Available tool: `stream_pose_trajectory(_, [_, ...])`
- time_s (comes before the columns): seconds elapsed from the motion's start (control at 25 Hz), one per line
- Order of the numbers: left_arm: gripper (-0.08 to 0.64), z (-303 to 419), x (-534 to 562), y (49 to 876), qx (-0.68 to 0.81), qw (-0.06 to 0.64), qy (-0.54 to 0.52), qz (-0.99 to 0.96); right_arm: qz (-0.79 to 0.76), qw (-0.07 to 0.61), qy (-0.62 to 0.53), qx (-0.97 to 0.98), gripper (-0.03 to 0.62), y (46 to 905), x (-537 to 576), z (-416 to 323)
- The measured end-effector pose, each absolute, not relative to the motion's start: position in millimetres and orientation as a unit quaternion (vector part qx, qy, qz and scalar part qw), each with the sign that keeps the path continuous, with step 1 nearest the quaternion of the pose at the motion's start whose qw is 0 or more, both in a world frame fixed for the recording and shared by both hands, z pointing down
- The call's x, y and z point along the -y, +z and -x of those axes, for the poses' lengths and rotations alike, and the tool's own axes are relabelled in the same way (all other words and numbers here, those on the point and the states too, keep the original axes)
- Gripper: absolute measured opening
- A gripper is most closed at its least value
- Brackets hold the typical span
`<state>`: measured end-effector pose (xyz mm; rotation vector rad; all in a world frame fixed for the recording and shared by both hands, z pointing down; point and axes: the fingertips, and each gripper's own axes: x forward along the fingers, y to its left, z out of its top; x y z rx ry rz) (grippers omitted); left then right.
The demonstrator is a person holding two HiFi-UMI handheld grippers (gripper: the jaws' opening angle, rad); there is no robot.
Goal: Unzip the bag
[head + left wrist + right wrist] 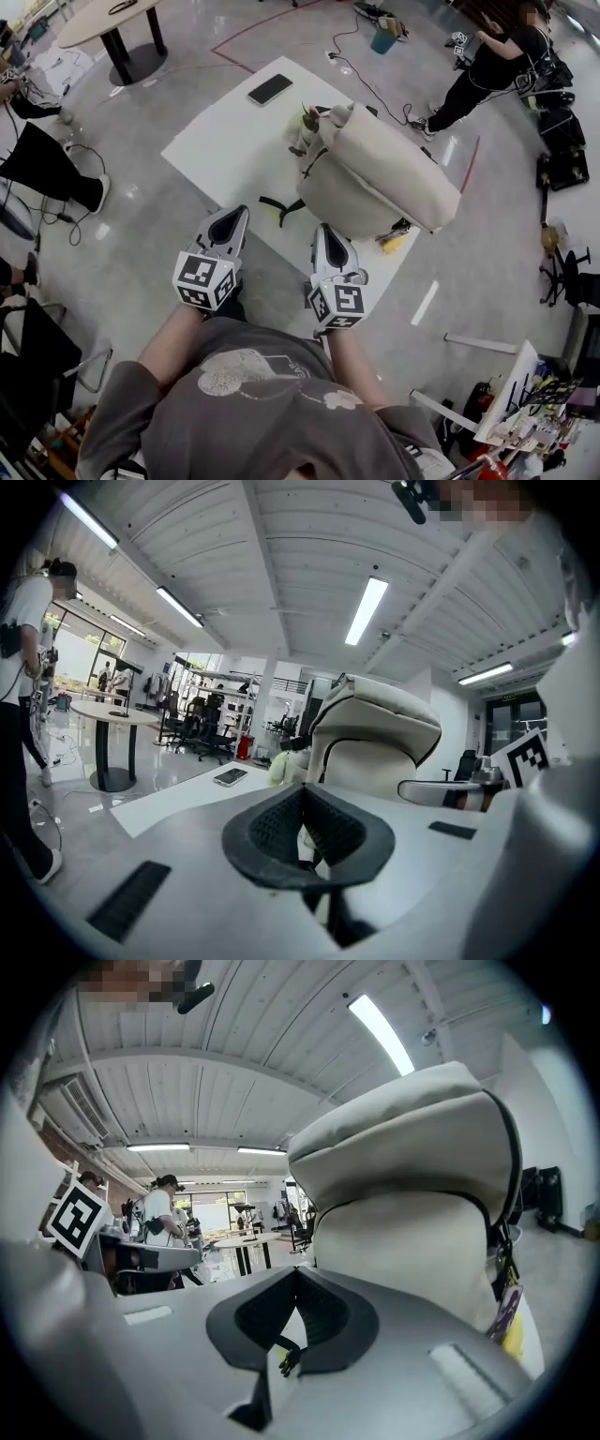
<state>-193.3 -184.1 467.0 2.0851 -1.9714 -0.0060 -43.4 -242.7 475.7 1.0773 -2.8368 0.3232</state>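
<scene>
Reading from the left: the left tool (232,220) is level and short of the white rectangular bench (225,141). Its jaws are fully closed on nothing, as the left gripper view confirms (301,797). A dark flat phone (270,89) lies near the bench's far edge, well apart from both tools. The right tool (326,234) is just beside the left one and likewise pressed shut and empty (296,1290). It points at the cream fabric backpack (375,173), which stands upright on the right part of the bench. The backpack's padded top leans toward the right, and a yellow tag (394,246) hangs at its near lower corner.

Judged risks:
- The zip is not yet touched, and its slider cannot be made out in any view. A dark seam line (511,1166) round the flap is the only guide.
- With both tools shut, neither can take the slider until its jaws open, and a closed tip would only push the soft backpack.
- The backpack stands free, so a pull on the zip with no second tool bracing it would likely drag or topple it toward the bench edge.
- The black strap (281,208) trailing at the near left may snag an approaching tool.
</scene>
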Motion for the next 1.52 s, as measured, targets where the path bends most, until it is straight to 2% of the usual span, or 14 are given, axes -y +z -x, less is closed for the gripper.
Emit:
stream_pose_trajectory(0.4, [0.006, 220, 226, 493, 0.593, 0.160, 0.003, -0.790, -0.417, 0.069, 0.109, 0.900, 0.000, 507, 273, 100])
stream_pose_trajectory(0.88, [0.006, 246, 307, 510, 0.518, 0.173, 0.015, -0.838, -0.529, 0.112, 0.111, 0.834, 0.002, 541, 342, 124])
stream_pose_trajectory(1.08, [0.006, 246, 321, 525, 0.503, 0.185, 0.019, -0.844, -0.545, 0.146, 0.124, 0.816, 0.080, 563, 359, 126])
stream_pose_trajectory(1.16, [0.006, 243, 325, 529, 0.498, 0.188, 0.020, -0.846, -0.547, 0.155, 0.125, 0.813, 0.092, 570, 364, 129])
stream_pose_trajectory(1.36, [0.006, 238, 329, 535, 0.491, 0.190, 0.028, -0.850, -0.559, 0.146, 0.134, 0.805, 0.092, 580, 379, 137])
stream_pose_trajectory(1.52, [0.006, 242, 329, 538, 0.495, 0.193, 0.032, -0.847, -0.597, 0.110, 0.151, 0.780, 0.092, 574, 384, 136])
